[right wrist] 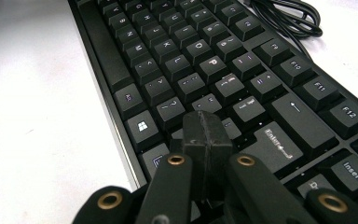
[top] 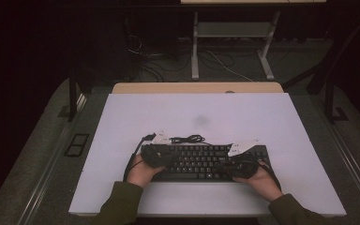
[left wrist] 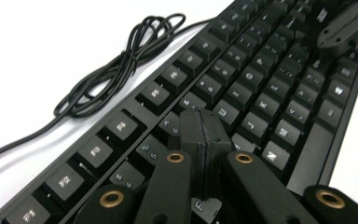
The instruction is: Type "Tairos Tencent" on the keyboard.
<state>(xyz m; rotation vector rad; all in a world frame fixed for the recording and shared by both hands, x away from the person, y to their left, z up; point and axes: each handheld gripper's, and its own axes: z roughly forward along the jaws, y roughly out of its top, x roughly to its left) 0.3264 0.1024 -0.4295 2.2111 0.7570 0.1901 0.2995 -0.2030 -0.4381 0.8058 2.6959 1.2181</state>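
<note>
A black keyboard [top: 201, 161] lies on the white table top [top: 197, 112], with its cable [top: 187, 139] bundled in a loose coil just behind it. My left gripper [top: 161, 157] is over the keyboard's left end, and my right gripper [top: 232, 166] is over the right end. In the left gripper view the jaws [left wrist: 204, 128] are pressed together with nothing between them, low over the letter keys [left wrist: 242, 88]. The right gripper view has its jaws [right wrist: 206, 133] shut and empty, close above the keys beside Enter [right wrist: 279, 144]. I cannot tell whether either tip touches a key.
The white top's wooden back edge [top: 197, 87] is beyond the keyboard, and a metal stand [top: 234, 33] and floor cables are behind that. The coiled cable [left wrist: 116, 70] lies on the table beside the function-key row. The other gripper [left wrist: 347, 28] is at the keyboard's far end.
</note>
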